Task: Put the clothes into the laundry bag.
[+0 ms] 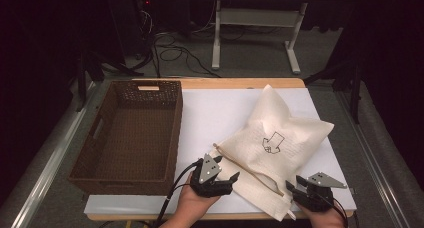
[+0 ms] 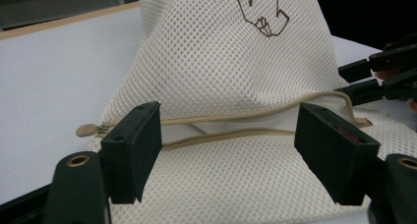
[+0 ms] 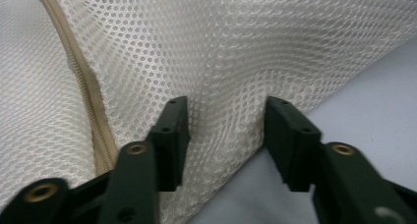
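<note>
A cream mesh bag with a dark printed outline lies on the white table sheet, its tan zipper running along the near left side. My left gripper sits at the bag's near left corner, open, its jaws wide on either side of the zipper without touching it. My right gripper is at the bag's near right edge. In the right gripper view the mesh bunches between the jaws of the right gripper, which stand apart. The zipper pull lies flat on the sheet.
An empty brown wicker basket stands at the left of the table, close beside the left hand. The other gripper shows at the right in the left gripper view. Beyond the table are a white desk frame and cables on the floor.
</note>
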### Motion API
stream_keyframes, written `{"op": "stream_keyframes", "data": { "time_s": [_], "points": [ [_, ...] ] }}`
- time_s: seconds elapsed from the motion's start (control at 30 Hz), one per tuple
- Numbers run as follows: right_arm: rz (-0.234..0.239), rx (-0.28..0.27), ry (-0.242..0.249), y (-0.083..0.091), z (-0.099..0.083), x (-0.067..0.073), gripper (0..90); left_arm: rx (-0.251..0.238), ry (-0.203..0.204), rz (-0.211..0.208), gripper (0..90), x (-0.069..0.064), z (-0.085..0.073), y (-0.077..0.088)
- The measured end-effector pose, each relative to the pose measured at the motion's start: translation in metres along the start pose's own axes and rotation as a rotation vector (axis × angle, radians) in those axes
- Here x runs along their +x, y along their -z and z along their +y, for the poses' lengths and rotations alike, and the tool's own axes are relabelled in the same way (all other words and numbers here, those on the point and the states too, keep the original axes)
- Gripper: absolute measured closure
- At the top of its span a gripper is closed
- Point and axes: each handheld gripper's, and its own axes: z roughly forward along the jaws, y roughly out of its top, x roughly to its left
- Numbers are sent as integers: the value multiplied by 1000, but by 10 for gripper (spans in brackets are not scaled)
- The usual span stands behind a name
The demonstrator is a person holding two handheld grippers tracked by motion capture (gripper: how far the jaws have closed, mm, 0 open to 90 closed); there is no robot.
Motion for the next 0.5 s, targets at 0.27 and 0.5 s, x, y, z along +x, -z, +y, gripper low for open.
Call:
{"op": "stream_keyframes", "data": {
  "time_s": [0.27,0.5],
  "points": [
    [62,6,24,-1,3,-2,842,46,27,18,259,8,-6,-2],
    [48,4,60,1,3,-3,856,74,-9,54,257,10,-10,-6]
  ]
}}
